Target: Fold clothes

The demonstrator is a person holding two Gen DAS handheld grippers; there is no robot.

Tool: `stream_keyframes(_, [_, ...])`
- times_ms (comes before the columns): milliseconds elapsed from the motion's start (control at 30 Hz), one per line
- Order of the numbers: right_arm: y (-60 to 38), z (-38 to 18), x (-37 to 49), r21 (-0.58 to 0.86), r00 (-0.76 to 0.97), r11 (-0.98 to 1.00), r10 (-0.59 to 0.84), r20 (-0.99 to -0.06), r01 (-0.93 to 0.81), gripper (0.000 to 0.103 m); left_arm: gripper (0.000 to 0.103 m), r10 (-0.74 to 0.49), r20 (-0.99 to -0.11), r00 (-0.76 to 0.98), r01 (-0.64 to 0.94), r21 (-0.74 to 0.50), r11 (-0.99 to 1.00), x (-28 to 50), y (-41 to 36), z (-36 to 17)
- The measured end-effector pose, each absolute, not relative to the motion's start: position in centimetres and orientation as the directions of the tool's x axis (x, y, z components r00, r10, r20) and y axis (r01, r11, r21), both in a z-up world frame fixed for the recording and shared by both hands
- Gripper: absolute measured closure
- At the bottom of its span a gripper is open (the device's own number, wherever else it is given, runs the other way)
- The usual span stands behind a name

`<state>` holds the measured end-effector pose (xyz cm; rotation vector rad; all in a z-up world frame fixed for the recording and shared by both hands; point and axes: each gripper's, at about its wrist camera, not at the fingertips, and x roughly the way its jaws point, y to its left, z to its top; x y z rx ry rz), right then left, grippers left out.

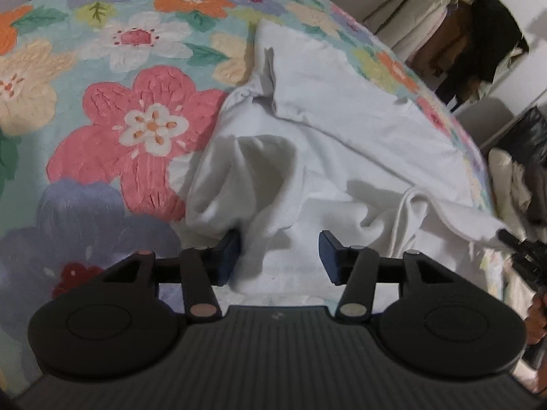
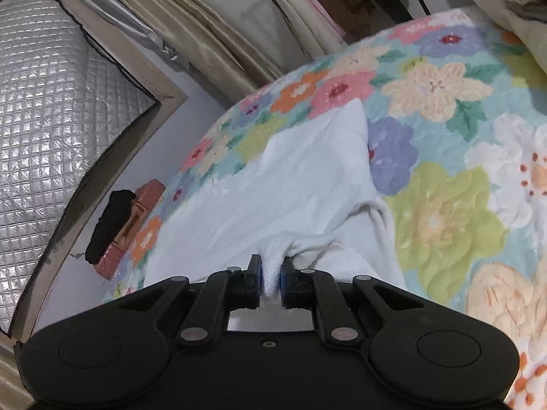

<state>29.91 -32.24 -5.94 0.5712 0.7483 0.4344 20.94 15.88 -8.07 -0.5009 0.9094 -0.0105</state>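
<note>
A white garment (image 1: 342,130) lies crumpled on a flowered bedspread (image 1: 119,119). My left gripper (image 1: 278,254) is open, its blue pads either side of a raised fold of the white cloth, the left pad touching it. In the right wrist view the same white garment (image 2: 294,184) stretches away over the flowered bedspread (image 2: 461,177). My right gripper (image 2: 271,275) is shut on a bunched edge of the garment, which shows between the blue pads. The right gripper's tip (image 1: 512,239) also shows at the far right of the left wrist view, holding the garment's corner.
The bed's edge runs along the right in the left wrist view, with hanging clothes (image 1: 478,44) and a dark bag (image 1: 533,136) beyond. In the right wrist view a silver quilted panel (image 2: 51,102) and a brown and black object (image 2: 123,222) lie past the bed's left edge.
</note>
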Motion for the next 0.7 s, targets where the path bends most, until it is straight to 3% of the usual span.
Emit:
stream_keyframes(33, [-32.2,-6.0,29.9,0.618,0.655,0.769,0.552,-0.515,-0.163,0.090,0.073,-0.197,-0.762,0.617,-0.193,-0.389,0.901,20.9,15.5,-8.1])
stream_keyframes(67, [-32.1,-6.0,29.9,0.608,0.657,0.777,0.546,-0.520,-0.164,0.090,0.093,-0.171,-0.771,0.613,-0.184,-0.350,0.918,20.8,15.2,-8.0])
stream_keyframes(133, [-32.2,-6.0,30.1,0.590,0.663,0.790,0.533,-0.525,-0.167,0.090,0.095,-0.123,-0.769,0.627,-0.183,-0.299,0.937,20.1,14.8,-7.2])
stream_keyframes(333, [-31.9,-6.4,30.5,0.513,0.656,0.840,0.489,-0.575,-0.177,0.089,0.094,-0.209,-0.671,0.711,-0.146,-0.432,0.890,18.5,15.4,-4.6])
stream_keyframes(433, [-31.9,-6.6,30.9,0.510,0.649,0.843,0.485,-0.586,-0.170,0.089,0.089,-0.231,-0.710,0.666,-0.181,-0.453,0.873,19.2,15.6,-6.2])
stream_keyframes(467, [-31.8,-6.7,31.0,0.511,0.648,0.843,0.485,-0.587,-0.168,0.089,0.080,-0.242,-0.724,0.646,-0.198,-0.465,0.863,19.5,15.7,-6.8])
stream_keyframes(500, [-31.8,-6.6,31.0,0.509,0.650,0.844,0.484,-0.586,-0.168,0.089,0.064,-0.252,-0.735,0.630,-0.211,-0.474,0.855,19.6,15.7,-7.1])
stream_keyframes(567, [-31.9,-6.6,31.0,0.504,0.656,0.846,0.482,-0.582,-0.174,0.089,0.052,-0.276,-0.747,0.605,-0.222,-0.491,0.842,19.8,15.6,-7.6])
stream_keyframes(600, [-31.9,-6.6,31.0,0.502,0.656,0.847,0.480,-0.583,-0.173,0.089,0.053,-0.287,-0.748,0.599,-0.217,-0.496,0.841,19.7,15.6,-7.6])
stream_keyframes(633, [-31.9,-6.7,31.0,0.501,0.654,0.848,0.478,-0.586,-0.170,0.089,0.055,-0.294,-0.748,0.595,-0.207,-0.496,0.843,19.6,15.3,-7.6])
stream_keyframes(700, [-32.1,-6.8,31.0,0.502,0.651,0.849,0.476,-0.591,-0.165,0.089,0.089,-0.269,-0.748,0.607,-0.192,-0.466,0.864,19.3,14.7,-7.3])
